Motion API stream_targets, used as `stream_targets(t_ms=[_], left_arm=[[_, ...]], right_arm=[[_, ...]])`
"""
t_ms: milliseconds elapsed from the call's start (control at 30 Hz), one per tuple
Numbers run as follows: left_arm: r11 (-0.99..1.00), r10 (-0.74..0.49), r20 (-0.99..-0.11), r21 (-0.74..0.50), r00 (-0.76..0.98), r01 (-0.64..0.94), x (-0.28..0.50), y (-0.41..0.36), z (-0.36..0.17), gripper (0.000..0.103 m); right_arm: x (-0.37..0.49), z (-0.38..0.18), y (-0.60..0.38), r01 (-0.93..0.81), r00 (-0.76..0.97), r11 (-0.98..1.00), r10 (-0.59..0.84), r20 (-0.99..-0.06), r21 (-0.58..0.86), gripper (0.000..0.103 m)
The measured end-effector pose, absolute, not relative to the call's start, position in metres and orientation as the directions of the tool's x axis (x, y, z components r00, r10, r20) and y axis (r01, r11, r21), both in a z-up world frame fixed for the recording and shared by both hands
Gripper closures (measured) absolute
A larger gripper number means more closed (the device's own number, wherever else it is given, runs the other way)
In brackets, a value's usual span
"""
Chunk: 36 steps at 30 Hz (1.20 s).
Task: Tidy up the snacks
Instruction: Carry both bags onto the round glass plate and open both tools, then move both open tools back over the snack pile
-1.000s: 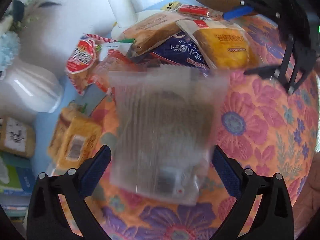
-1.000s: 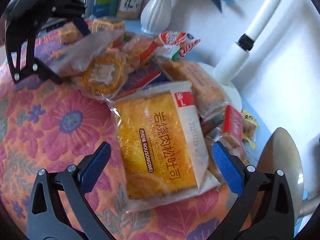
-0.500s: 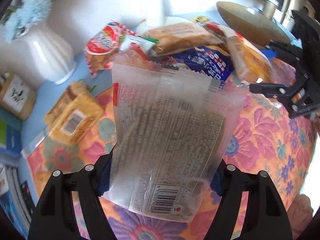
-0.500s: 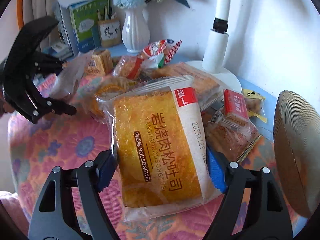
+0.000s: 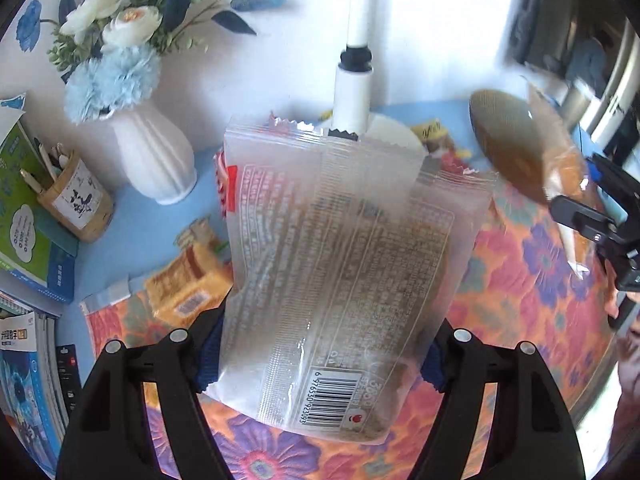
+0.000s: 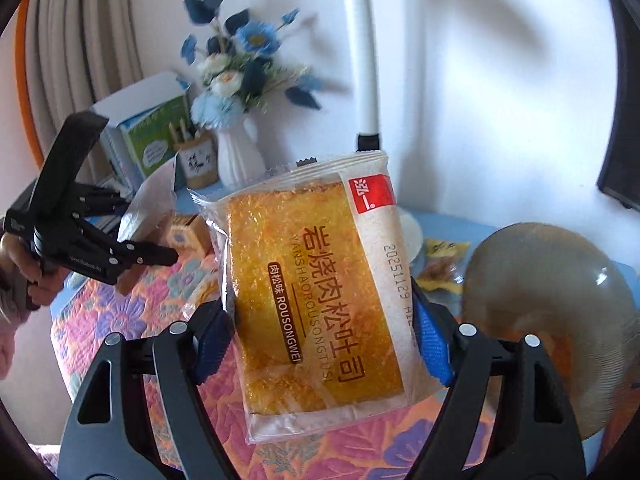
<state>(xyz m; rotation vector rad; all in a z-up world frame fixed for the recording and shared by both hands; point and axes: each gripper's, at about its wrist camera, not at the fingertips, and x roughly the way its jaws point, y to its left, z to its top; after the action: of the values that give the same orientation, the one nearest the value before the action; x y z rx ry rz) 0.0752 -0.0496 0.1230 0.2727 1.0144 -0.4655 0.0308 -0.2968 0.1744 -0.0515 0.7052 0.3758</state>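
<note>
My left gripper [image 5: 320,360] is shut on a clear snack packet [image 5: 340,264], back side with barcode facing me, held up above the flowered cloth [image 5: 532,280]. My right gripper [image 6: 320,340] is shut on a yellow pork-floss toast packet [image 6: 316,280], lifted upright. The left gripper with its packet also shows in the right wrist view [image 6: 132,256]. The right gripper shows at the right edge of the left wrist view [image 5: 592,220]. A small yellow cake packet [image 5: 192,284] lies on the cloth's left edge.
A brown ribbed bowl [image 6: 548,276] stands at the right. A white vase [image 5: 152,156] with flowers, a pen cup [image 5: 76,204], books [image 5: 24,216] and a white lamp post [image 5: 352,84] line the back. Small yellow snacks [image 6: 444,260] lie by the bowl.
Both grippers have lifted their packets higher off the cloth and tilted up. The snack pile has dropped out of view behind the held packets.
</note>
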Motion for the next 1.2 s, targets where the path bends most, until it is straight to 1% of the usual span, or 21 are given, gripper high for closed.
stream_targets(t_ms=[133,267,433,533,667,733,800,867,900,933,967,1033,1100,1167,1200], left_arm=[[0.878,-0.276,-0.853,-0.036,0.443,0.478,0.086,-0.071,0.14,0.029],[0.865,-0.307,-0.842,-0.054,0.443,0.498,0.095,-0.103,0.155,0.029],[0.833,-0.375,-0.828,-0.104,0.417,0.543,0.105,-0.158,0.169,0.029],[0.808,-0.425,-0.823,-0.157,0.377,0.568,0.12,-0.201,0.174,0.029],[0.759,-0.504,-0.818,-0.267,0.277,0.593,0.137,-0.247,0.167,0.029],[0.733,-0.529,-0.814,-0.296,0.24,0.612,0.142,-0.275,0.162,0.029],[0.701,-0.553,-0.809,-0.324,0.197,0.636,0.144,-0.297,0.155,0.029],[0.675,-0.553,-0.82,-0.334,0.151,0.658,0.146,-0.325,0.141,0.027],[0.685,-0.533,-0.834,-0.327,0.143,0.651,0.147,-0.338,0.129,0.013],[0.692,-0.525,-0.841,-0.332,0.132,0.64,0.15,-0.343,0.124,0.005],[0.697,-0.529,-0.842,-0.358,0.108,0.622,0.154,-0.346,0.118,0.005],[0.683,-0.578,-0.814,-0.445,0.055,0.579,0.159,-0.342,0.113,0.005],[0.667,-0.617,-0.786,-0.49,0.047,0.561,0.159,-0.328,0.116,0.005],[0.686,-0.597,-0.798,-0.451,0.087,0.572,0.151,-0.32,0.121,0.005],[0.717,-0.561,-0.816,-0.395,0.138,0.574,0.146,-0.31,0.124,0.005]], right_arm=[[0.036,0.199,-0.325,-0.326,0.735,0.942,0.305,-0.605,0.078,0.024],[0.048,0.213,-0.354,-0.255,0.76,0.965,0.24,-0.604,0.062,0.024],[0.067,0.218,-0.409,-0.112,0.764,0.991,0.134,-0.631,0.075,0.024],[0.077,0.215,-0.446,-0.013,0.754,0.994,0.079,-0.652,0.105,0.024],[0.083,0.208,-0.489,0.079,0.74,0.989,0.027,-0.672,0.128,0.024],[0.084,0.2,-0.507,0.141,0.722,0.981,-0.012,-0.692,0.131,0.024],[0.086,0.192,-0.522,0.174,0.707,0.973,-0.015,-0.708,0.154,0.024],[0.093,0.181,-0.53,0.196,0.679,0.964,-0.002,-0.734,0.178,0.023],[0.099,0.176,-0.53,0.21,0.657,0.96,0.0,-0.754,0.183,0.019],[0.103,0.17,-0.534,0.237,0.639,0.953,-0.006,-0.769,0.19,0.006],[0.102,0.168,-0.538,0.265,0.633,0.945,-0.02,-0.773,0.192,0.003],[0.099,0.171,-0.542,0.285,0.644,0.935,-0.022,-0.764,0.213,0.003],[0.094,0.177,-0.539,0.275,0.654,0.932,-0.001,-0.756,0.237,0.003],[0.087,0.185,-0.526,0.262,0.672,0.935,0.0,-0.74,0.238,0.003],[0.083,0.189,-0.524,0.259,0.68,0.937,-0.003,-0.734,0.236,0.003]])
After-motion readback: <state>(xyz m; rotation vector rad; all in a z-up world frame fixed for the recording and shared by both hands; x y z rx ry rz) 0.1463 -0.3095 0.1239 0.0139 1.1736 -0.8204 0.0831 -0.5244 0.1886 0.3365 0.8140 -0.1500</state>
